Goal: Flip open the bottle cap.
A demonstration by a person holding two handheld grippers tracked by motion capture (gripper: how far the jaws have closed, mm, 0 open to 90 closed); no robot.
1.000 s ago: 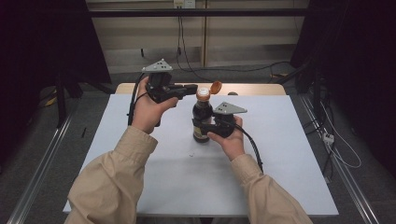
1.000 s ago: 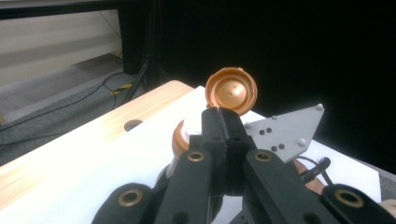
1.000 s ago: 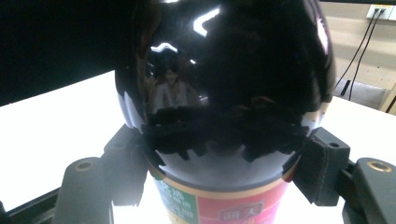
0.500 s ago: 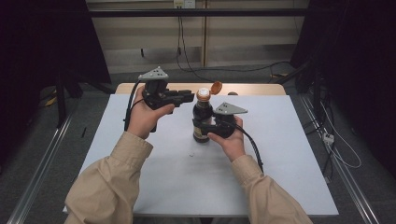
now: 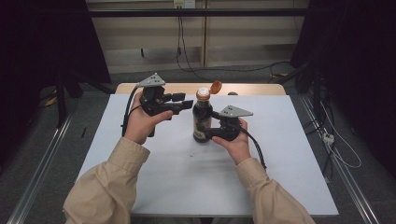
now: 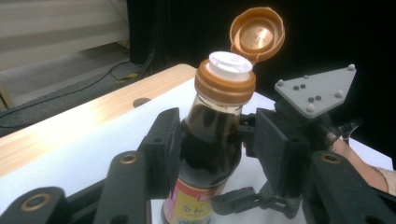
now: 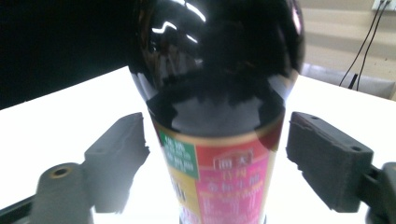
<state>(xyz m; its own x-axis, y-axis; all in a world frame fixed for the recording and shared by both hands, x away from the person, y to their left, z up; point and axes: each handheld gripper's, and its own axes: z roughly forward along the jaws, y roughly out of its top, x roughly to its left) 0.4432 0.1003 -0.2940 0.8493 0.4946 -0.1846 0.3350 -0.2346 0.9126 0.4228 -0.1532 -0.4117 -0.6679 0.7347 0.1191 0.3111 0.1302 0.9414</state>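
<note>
Here we are working on the hinged cap of the dark glass sauce bottle with the orange collar (image 5: 202,116), which is standing upright near the middle of the white tabletop (image 5: 289,154), a little toward its far edge. At the left we are holding the left gripper (image 5: 183,103) raised beside the bottle's neck; its jaws are standing wide apart, gripping nothing, and in the left gripper view they are flanking the bottle's shoulder without touching it. The round orange flip cap (image 6: 257,33) is standing swung back on its hinge, leaving the white spout (image 6: 231,65) bare.

To the right, the right gripper (image 5: 208,131) is sitting low against the bottle's body. In the right gripper view its jaws are showing gaps on both sides of the glass, so we are judging them open around the bottle rather than clamped.

As we are judging it, the step in hand is dealing with the cap. The next move is calling for a firmer hold below and the left jaw tips meeting the cap.

The label (image 7: 219,182) is showing a pink panel and a green patch with Chinese characters that we cannot read.
</note>
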